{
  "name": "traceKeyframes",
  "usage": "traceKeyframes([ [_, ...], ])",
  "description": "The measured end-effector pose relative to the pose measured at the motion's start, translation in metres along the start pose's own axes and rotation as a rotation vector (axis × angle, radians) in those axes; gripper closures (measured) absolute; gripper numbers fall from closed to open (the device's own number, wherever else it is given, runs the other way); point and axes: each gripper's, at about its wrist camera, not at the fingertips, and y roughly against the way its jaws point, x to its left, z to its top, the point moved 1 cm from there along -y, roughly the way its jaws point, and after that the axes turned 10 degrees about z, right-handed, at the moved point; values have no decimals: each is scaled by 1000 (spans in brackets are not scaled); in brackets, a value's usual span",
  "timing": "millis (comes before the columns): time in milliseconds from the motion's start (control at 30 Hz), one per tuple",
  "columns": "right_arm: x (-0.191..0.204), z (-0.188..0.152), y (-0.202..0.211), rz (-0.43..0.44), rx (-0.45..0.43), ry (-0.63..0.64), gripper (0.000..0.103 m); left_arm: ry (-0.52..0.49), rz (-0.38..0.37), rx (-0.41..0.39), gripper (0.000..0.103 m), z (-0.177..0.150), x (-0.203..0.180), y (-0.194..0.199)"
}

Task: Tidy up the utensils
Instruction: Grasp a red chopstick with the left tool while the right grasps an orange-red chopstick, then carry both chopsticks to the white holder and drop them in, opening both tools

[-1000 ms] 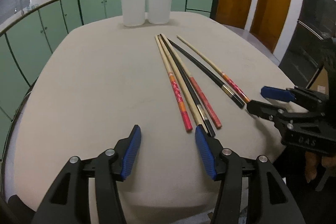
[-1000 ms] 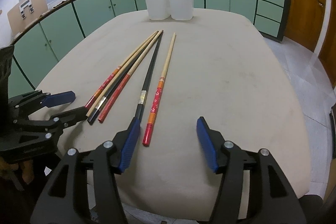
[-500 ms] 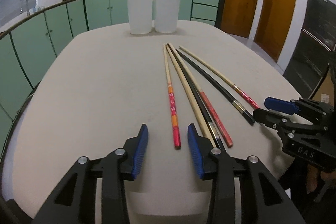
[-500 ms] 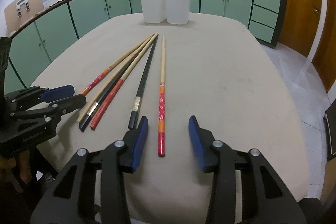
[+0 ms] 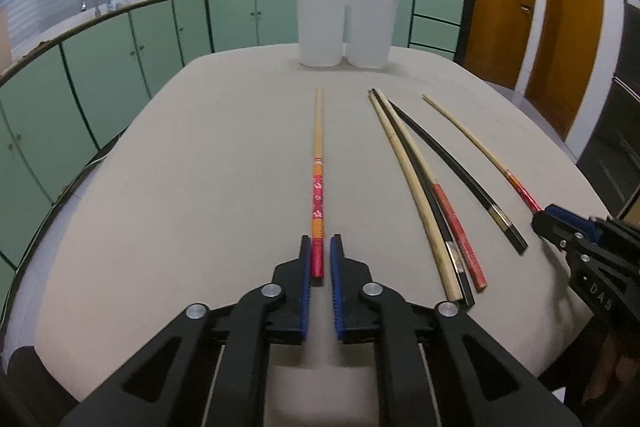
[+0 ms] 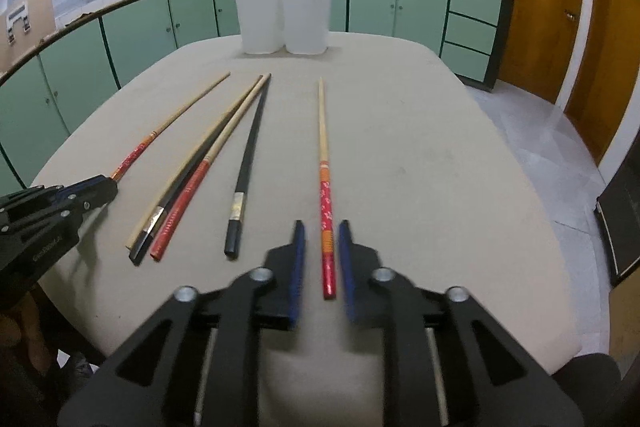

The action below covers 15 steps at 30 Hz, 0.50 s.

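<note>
a: with both grippers at the near edge of the table [image 5: 168,187], where does each one stand?

b: my left gripper [image 5: 320,259] has its jaws nearly closed around the red butt of the left flowered chopstick [image 5: 318,187]; the left pad looks to touch it, a sliver of gap shows on the right, so i cannot tell if it is clamped. my right gripper [image 6: 322,259] straddles the right flowered chopstick [image 6: 325,195] with gaps both sides, jaws part open, not gripping.

a: and the rest?

b: four loose chopsticks [image 5: 436,195] lie between those two, pointing toward the far edge. the white twin holder [image 5: 347,27] stands at the far edge, one stick already in each cup.

a: how will they handle?

b: my guess: light, stiff, lacquered, so slippery and prone to roll or pivot. take hold on the red patterned end, square across the shaft, pads fully on, so the long tip does not swing.
</note>
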Motion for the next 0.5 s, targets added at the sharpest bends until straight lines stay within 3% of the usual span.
traceKeyframes([
  [133,0,-1,-1,-1,1,8,83,-2,-26,-8,91,0,2,-1],
  [233,0,0,-1,0,4,12,98,12,-43,-9,97,2,3,-5],
  [333,0,7,9,15,-7,8,98,38,-73,21,97,9,7,-2],
  [500,-1,27,41,40,-32,-26,98,78,-94,0,97,27,16,24],
])
